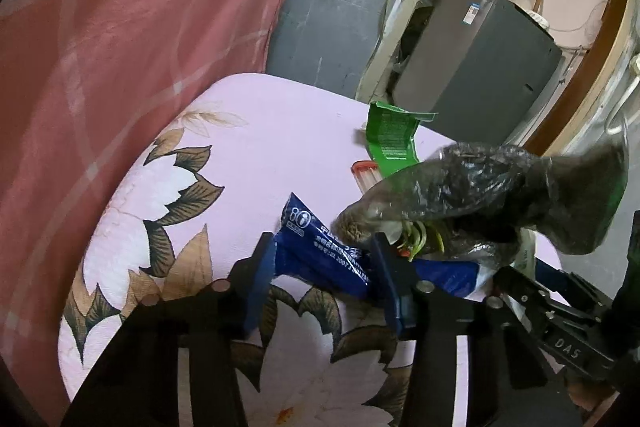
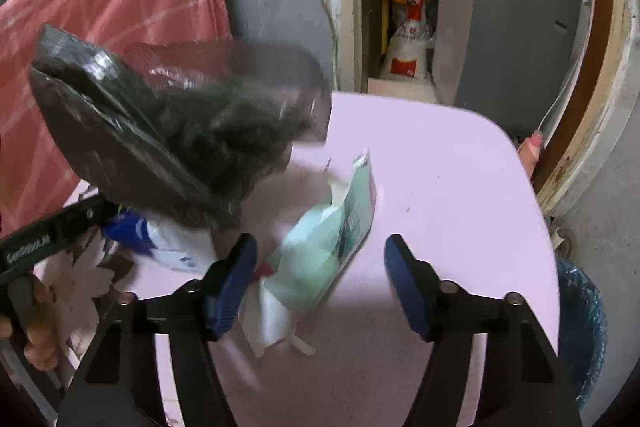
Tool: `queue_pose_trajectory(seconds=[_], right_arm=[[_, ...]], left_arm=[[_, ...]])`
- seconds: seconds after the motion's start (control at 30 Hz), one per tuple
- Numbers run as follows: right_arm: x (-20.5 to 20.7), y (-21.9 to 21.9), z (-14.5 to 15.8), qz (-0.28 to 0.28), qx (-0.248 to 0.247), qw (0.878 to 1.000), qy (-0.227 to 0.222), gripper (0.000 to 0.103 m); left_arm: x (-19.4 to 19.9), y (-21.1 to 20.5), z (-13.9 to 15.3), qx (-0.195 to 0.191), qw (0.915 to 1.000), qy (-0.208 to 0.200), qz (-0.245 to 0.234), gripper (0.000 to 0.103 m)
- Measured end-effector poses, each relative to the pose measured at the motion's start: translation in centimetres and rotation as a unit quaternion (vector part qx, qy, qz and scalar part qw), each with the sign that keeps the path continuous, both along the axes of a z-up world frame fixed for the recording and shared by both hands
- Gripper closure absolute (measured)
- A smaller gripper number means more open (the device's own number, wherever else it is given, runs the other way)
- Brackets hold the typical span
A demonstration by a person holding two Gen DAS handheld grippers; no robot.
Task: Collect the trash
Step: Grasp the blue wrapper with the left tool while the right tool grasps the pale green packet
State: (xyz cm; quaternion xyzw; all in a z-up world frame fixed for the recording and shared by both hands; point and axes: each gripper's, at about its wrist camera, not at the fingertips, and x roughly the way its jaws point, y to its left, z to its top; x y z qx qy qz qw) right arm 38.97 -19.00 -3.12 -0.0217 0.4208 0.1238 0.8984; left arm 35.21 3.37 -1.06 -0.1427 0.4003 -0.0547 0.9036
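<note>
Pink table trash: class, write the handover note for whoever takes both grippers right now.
Left gripper: closed on the blue wrapper.
Right gripper: open, empty, over the green packet lying on the pink table.
Dark plastic bag: blurred above the table; what holds it is unclear.
Bin: beside the table's right edge.
Left to do: wrapper, packet and bag all still need binning.

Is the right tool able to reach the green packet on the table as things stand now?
Probably yes. The right tool is open, and the green packet lies flat on the table just ahead of it. The dark plastic bag hangs to its left, not in between.
</note>
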Motion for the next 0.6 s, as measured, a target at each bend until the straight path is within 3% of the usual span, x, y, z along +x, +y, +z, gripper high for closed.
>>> queue_pose_trajectory(seconds=[0.13, 0.6], right_arm=[[-0.4, -0.4, -0.1, 0.001, 0.011, 1.000, 0.000, 0.048], [-2.0, -2.1, 0.0, -0.002, 0.067, 0.998, -0.007, 0.067]], left_arm=[[-0.1, -0.1, -0.2, 0.002, 1.0000, 0.003, -0.005, 0.074], [-3.0, -1.7, 0.2, -0.013, 0.9994, -0.001, -0.032, 0.085]])
